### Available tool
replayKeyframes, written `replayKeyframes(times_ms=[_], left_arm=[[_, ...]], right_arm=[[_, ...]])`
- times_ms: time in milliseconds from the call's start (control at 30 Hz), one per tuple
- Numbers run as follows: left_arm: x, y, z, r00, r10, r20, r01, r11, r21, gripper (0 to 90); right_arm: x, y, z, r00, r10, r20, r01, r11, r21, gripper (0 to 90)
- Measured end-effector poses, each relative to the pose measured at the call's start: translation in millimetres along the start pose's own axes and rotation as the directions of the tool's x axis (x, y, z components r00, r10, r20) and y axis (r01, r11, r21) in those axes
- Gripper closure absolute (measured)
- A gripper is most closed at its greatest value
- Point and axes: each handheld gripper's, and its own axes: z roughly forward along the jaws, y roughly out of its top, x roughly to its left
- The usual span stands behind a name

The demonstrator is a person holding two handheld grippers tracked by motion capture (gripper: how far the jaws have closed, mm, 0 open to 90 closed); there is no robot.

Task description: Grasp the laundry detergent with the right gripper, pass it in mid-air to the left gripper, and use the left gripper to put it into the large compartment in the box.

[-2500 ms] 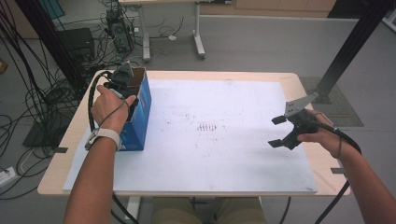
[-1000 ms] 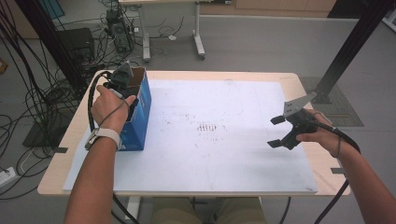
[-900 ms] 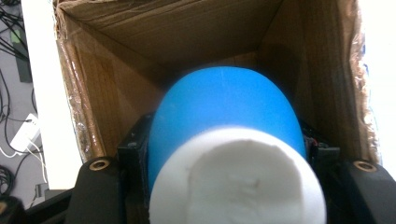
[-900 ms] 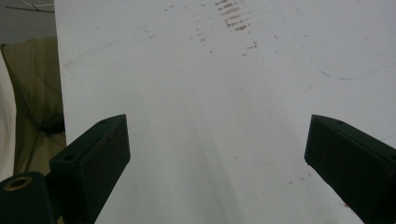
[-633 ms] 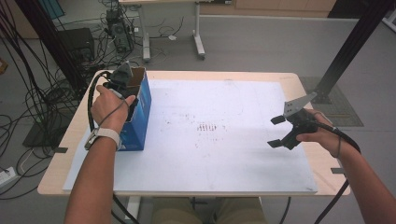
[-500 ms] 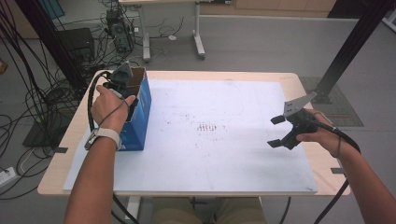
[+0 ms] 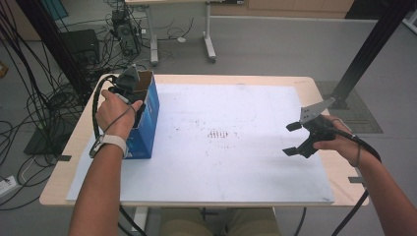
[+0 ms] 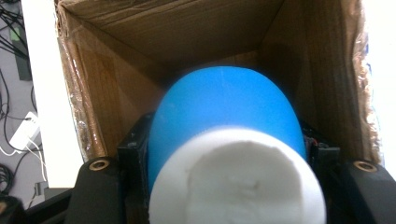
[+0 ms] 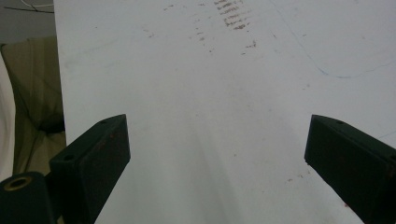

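A blue cardboard box (image 7: 147,118) with an open top stands at the table's left edge. My left gripper (image 7: 129,81) points down into it. In the left gripper view its jaws (image 8: 231,186) sit on either side of a blue rounded object with a white end (image 8: 224,112), shut on it inside the box's brown walls (image 8: 187,32). At the table's right side my right gripper (image 7: 290,139) hovers low over the white mat (image 7: 221,162). It is open (image 9: 215,154), and just bare mat (image 9: 210,70) lies between its fingers.
The white mat covers most of the wooden table (image 7: 78,147) and carries faint dark smudges (image 7: 216,133) near its middle. Cables (image 7: 29,113) and equipment lie on the floor at the left. A black post (image 7: 373,44) rises beyond the far right corner.
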Motion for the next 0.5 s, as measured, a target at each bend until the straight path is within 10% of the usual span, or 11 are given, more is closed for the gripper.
replayKeyframes(times_ms=[500], left_arm=[[0.5, -0.3, 0.3, 1.0000, 0.003, 0.002, -0.003, 1.0000, -0.004, 36.7]], right_arm=[[0.2, 0.5, -0.1, 1.0000, -0.003, 0.000, 0.003, 1.000, 0.002, 6.8]])
